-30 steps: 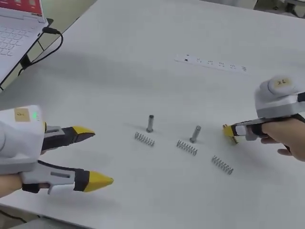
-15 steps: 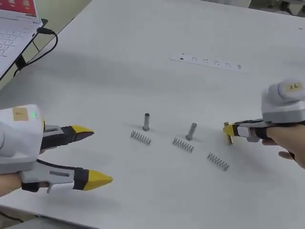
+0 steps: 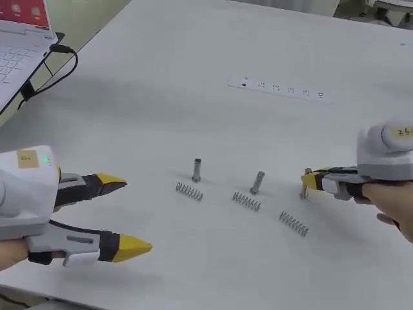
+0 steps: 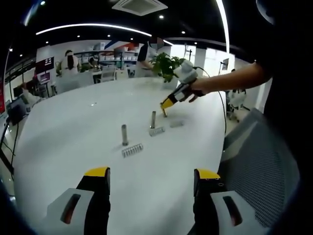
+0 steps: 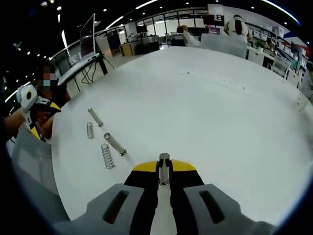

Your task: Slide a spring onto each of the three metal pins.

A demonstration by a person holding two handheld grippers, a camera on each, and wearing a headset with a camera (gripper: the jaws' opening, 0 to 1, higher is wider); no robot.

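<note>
White tabletop (image 3: pixel 193 77): left pin (image 3: pixel 197 170) and middle pin (image 3: pixel 258 182) upright, left spring (image 3: pixel 189 191) and middle spring (image 3: pixel 246 201) flat just beside them, third spring (image 3: pixel 293 224) nearby. Pinched in jaws of right gripper (image 3: pixel 307 179): third pin (image 3: pixel 304 186). Wide apart, empty: jaws of left gripper (image 3: pixel 135 214). No spring threaded yet.

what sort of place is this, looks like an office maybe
Most likely an open-plan office: a laptop beside a big white table with a power strip on it, and beyond it rows of desks, a potted plant and ceiling lights.
</note>
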